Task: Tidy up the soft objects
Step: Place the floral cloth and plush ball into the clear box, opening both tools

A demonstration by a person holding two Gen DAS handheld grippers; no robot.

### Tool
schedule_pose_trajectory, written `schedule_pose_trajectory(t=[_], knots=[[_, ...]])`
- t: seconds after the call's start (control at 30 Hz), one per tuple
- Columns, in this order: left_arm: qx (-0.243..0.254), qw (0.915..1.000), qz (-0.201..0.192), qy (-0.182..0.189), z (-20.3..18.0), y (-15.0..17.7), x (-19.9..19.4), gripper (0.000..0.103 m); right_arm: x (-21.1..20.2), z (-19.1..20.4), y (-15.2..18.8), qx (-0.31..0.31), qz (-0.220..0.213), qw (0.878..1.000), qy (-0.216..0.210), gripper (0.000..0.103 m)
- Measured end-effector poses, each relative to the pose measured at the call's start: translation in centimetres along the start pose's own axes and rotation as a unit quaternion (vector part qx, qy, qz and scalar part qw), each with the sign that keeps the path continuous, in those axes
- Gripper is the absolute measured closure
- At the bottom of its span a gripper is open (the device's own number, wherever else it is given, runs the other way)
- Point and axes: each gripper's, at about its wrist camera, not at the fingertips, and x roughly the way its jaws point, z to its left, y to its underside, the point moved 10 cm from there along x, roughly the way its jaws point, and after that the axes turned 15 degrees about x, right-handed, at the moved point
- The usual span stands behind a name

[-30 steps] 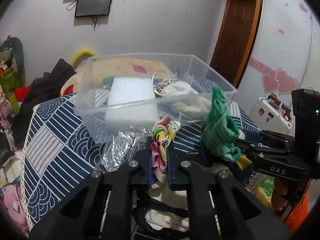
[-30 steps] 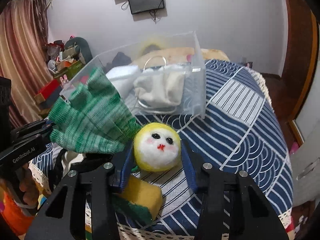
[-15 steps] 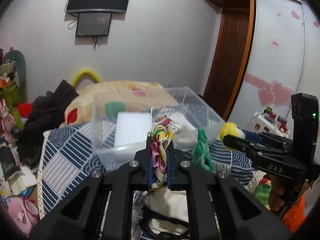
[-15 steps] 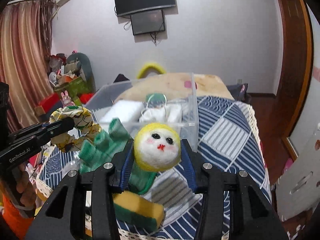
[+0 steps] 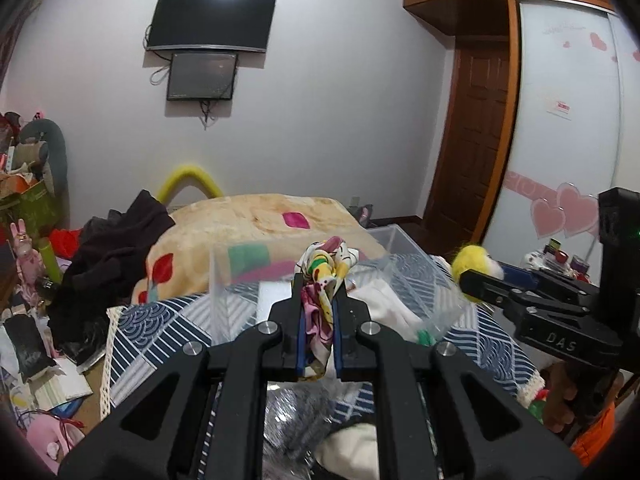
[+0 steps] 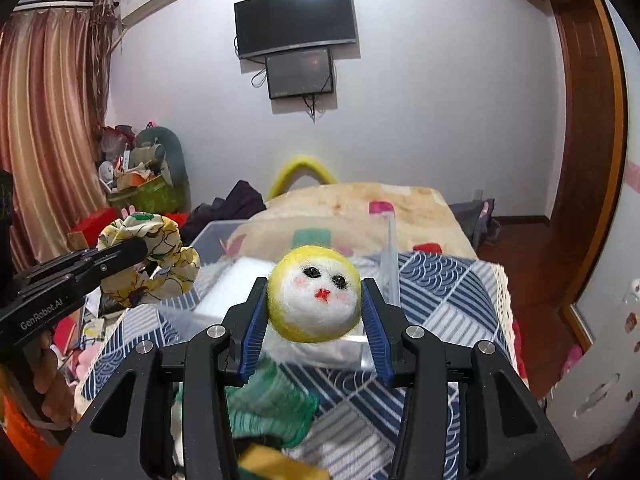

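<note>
My left gripper (image 5: pixel 319 304) is shut on a floral fabric scrunchie (image 5: pixel 325 266), held up in the air; the scrunchie also shows in the right wrist view (image 6: pixel 154 264). My right gripper (image 6: pixel 314 312) is shut on a yellow and white felt face ball (image 6: pixel 313 294), also lifted; the ball shows in the left wrist view (image 5: pixel 474 260). Below and ahead of both stands a clear plastic bin (image 5: pixel 224 280) on the blue patterned bedspread (image 6: pixel 444 304), holding a white foam block (image 6: pixel 232 288) and white cloth (image 5: pixel 384 304). A green knit glove (image 6: pixel 272 404) lies under the right gripper.
A yellow sponge (image 6: pixel 276 468) lies at the near bed edge. A beige quilt (image 5: pixel 256 224) and dark clothes (image 5: pixel 116 248) lie behind the bin. Clutter fills the floor at the left (image 5: pixel 36 360). A wardrobe (image 5: pixel 560 160) stands at the right.
Both grippers have risen with their objects, and the bin and bed have dropped lower in view. The green glove now lies below the right gripper.
</note>
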Motion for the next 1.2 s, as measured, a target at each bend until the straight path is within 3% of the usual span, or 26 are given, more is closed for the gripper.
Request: schedule_pose_trajectory(t=[0.17, 0.3, 0.53, 0.8, 0.9, 1.07, 1.13, 1.2], knots=[[0.004, 0.999, 0.015, -0.041, 1.6, 0.0, 2.2, 0.094, 1.2, 0.2, -0.8, -0.002, 0.002, 1.0, 0.002, 0.061], [-0.008, 0.998, 0.039, -0.05, 2.6, 1.1, 4.6, 0.094, 2.6, 0.3, -0.7, -0.008, 0.009, 1.0, 0.012, 0.061], [-0.024, 0.9962, 0.072, -0.043, 2.8, 3.2, 7.8, 0.094, 5.4, -0.2, -0.3, -0.014, 0.033, 0.999, 0.032, 0.061], [-0.024, 0.9946, 0.1, -0.007, 1.0, 4.7, 9.8, 0.089, 7.8, -0.4, 1.3, -0.011, 0.077, 0.996, 0.033, 0.061], [-0.023, 0.9944, 0.103, -0.001, 0.5, 4.9, 10.0, 0.082, 8.0, -0.3, 1.8, -0.013, 0.085, 0.996, 0.031, 0.059], [-0.023, 0.9945, 0.102, 0.007, -0.1, 4.8, 9.7, 0.055, 7.6, -0.1, 1.7, -0.016, 0.089, 0.996, 0.028, 0.055], [-0.021, 0.9948, 0.099, 0.01, -0.3, 4.7, 9.3, 0.046, 7.2, -0.1, 1.5, -0.019, 0.083, 0.996, 0.026, 0.045], [-0.018, 0.9952, 0.095, 0.011, -0.5, 4.5, 8.7, 0.045, 6.6, 0.0, 1.3, -0.024, 0.073, 0.997, 0.028, 0.04]])
